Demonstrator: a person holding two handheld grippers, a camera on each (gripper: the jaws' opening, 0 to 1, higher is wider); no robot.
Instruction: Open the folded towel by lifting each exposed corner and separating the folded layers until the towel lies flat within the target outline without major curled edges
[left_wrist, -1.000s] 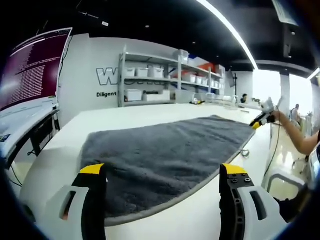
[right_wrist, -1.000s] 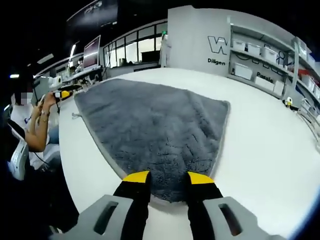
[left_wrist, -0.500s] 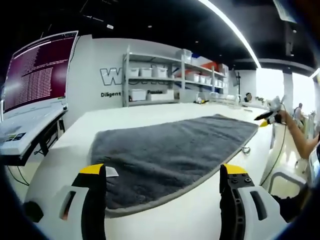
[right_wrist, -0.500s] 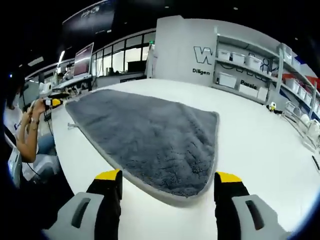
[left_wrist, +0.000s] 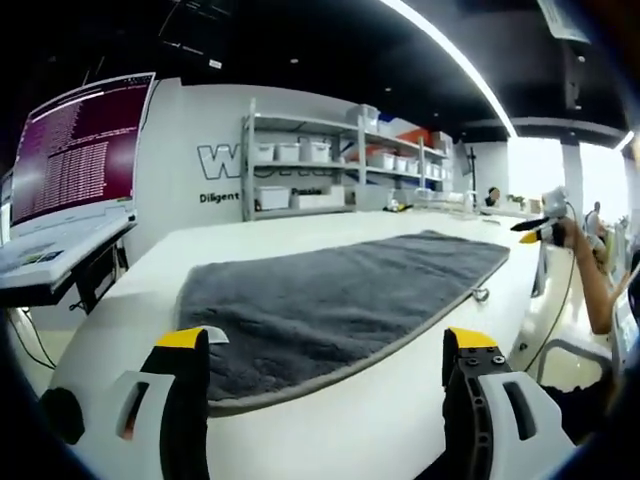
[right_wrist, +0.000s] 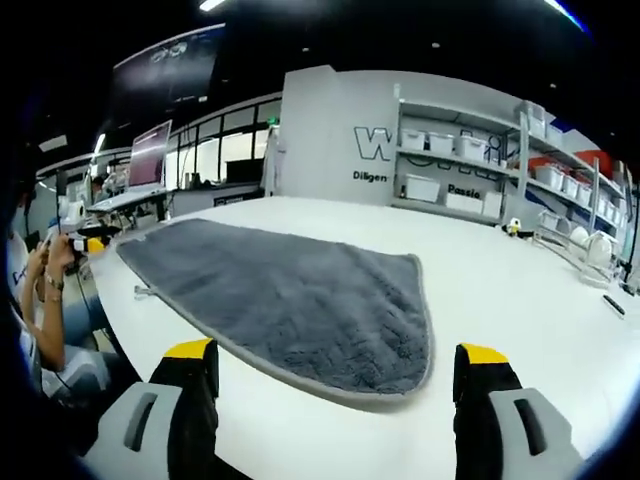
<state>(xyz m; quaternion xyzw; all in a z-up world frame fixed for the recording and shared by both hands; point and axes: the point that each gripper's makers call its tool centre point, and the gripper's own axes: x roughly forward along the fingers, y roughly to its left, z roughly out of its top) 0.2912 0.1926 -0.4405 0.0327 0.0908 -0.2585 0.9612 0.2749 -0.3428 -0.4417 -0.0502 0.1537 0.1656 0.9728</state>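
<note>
Grey towel lies spread flat on white worktop, long edge along the worktop's near rim; small hanging loop at that edge. Left tongs and right tongs both spread wide, holding nothing, just short of the towel's end corners. Judged light, soft, limp plush: pinch the bound hem at a corner.

My left gripper has its yellow-tipped fingers wide apart, holding nothing. The grey towel lies flat on the white desk toward 12 o'clock. A small white tag sits at its near corner. At 10 o'clock is a screen. At 3 o'clock, a person's hand holds the other gripper.
</note>
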